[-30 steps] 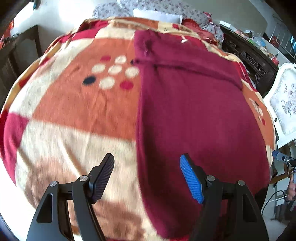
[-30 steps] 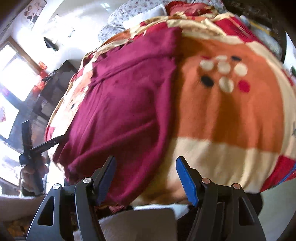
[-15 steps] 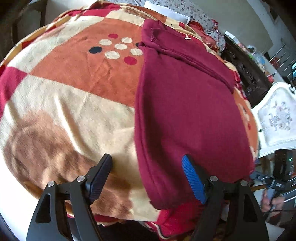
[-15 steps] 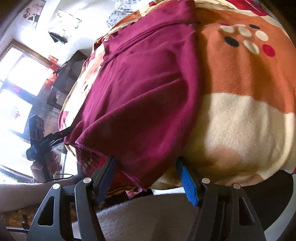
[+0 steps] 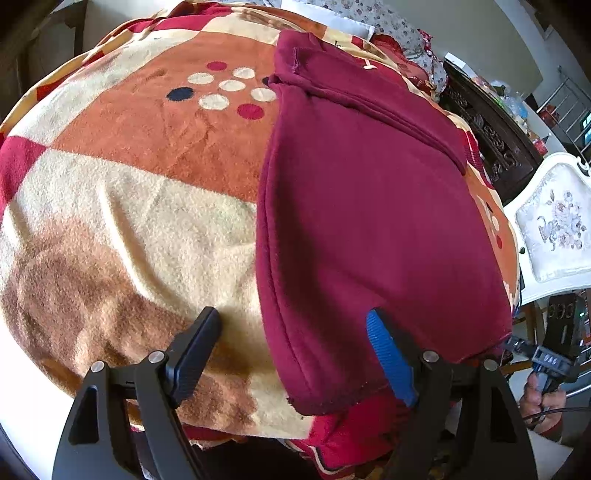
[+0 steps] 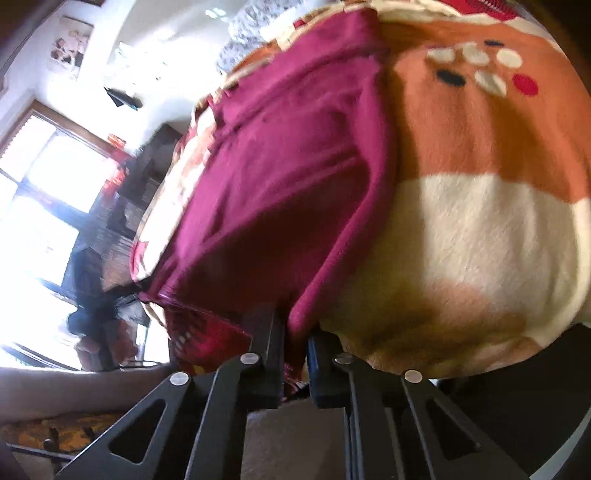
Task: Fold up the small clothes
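A maroon garment (image 5: 362,206) lies folded lengthwise on a patterned orange and cream blanket (image 5: 140,206). My left gripper (image 5: 295,354) is open and straddles the garment's near left hem corner, with its blue finger (image 5: 388,362) on the cloth. In the right wrist view the garment (image 6: 280,177) hangs toward me. My right gripper (image 6: 295,347) is shut on its near right hem corner at the blanket's (image 6: 480,229) front edge.
A white floral chair (image 5: 554,225) stands to the right of the bed. A dark carved cabinet (image 5: 491,136) is behind it. Pillows (image 5: 332,22) lie at the far end. A bright window (image 6: 48,192) is on the left in the right wrist view.
My right gripper has closed on the garment's near hem corner; it was open before. My left gripper has come down to the near left hem corner, still open.
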`<state>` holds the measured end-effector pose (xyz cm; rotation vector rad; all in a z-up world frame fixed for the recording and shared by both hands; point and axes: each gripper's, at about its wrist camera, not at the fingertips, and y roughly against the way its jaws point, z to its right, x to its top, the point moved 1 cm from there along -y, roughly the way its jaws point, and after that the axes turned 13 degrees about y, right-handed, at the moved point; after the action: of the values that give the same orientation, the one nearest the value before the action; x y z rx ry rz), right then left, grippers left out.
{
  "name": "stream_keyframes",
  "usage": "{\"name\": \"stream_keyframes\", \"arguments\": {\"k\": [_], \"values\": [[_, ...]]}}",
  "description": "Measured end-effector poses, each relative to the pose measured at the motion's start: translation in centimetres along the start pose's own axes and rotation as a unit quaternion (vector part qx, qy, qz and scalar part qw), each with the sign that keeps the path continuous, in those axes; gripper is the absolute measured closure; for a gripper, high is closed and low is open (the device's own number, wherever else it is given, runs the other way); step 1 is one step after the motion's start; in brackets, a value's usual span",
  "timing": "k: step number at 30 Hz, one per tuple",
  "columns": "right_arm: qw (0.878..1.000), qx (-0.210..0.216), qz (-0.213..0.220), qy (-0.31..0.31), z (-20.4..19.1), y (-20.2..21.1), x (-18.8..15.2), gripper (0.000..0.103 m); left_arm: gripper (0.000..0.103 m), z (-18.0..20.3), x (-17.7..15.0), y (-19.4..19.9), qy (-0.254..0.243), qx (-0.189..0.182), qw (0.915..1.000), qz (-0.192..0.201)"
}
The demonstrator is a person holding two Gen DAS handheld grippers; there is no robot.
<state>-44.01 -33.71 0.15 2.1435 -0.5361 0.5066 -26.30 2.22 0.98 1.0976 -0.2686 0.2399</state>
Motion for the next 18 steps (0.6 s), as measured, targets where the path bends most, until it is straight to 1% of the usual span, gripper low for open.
{"name": "stream_keyframes", "arguments": {"k": [2, 3, 5, 8, 10, 18], "values": [[1.0, -0.005, 0.023, 0.008, 0.1, 1.8, 0.4, 0.093, 0.022, 0.1, -0.1, 0.0, -0.005, 0.0, 1.0, -0.004], [0.999, -0.015, 0.035, 0.012, 0.2, 3.0, 0.6, 0.093, 0.022, 0.1, -0.1, 0.0, -0.006, 0.0, 1.0, -0.005], [0.999, -0.023, 0.044, 0.013, 0.5, 4.1, 0.8, 0.093, 0.022, 0.0, -0.2, 0.0, -0.004, -0.002, 1.0, -0.006], [0.999, -0.029, 0.033, 0.019, 0.5, 3.9, 0.7, 0.093, 0.022, 0.1, -0.4, -0.1, -0.001, -0.001, 1.0, -0.005], [0.999, -0.029, 0.012, 0.031, 0.2, 2.4, 0.5, 0.093, 0.021, 0.3, -0.6, -0.2, -0.005, 0.004, 1.0, -0.003], [0.999, -0.024, 0.0, 0.021, 1.0, 1.1, 0.1, 0.093, 0.02, 0.2, -0.6, -0.4, -0.004, 0.003, 1.0, -0.004]]}}
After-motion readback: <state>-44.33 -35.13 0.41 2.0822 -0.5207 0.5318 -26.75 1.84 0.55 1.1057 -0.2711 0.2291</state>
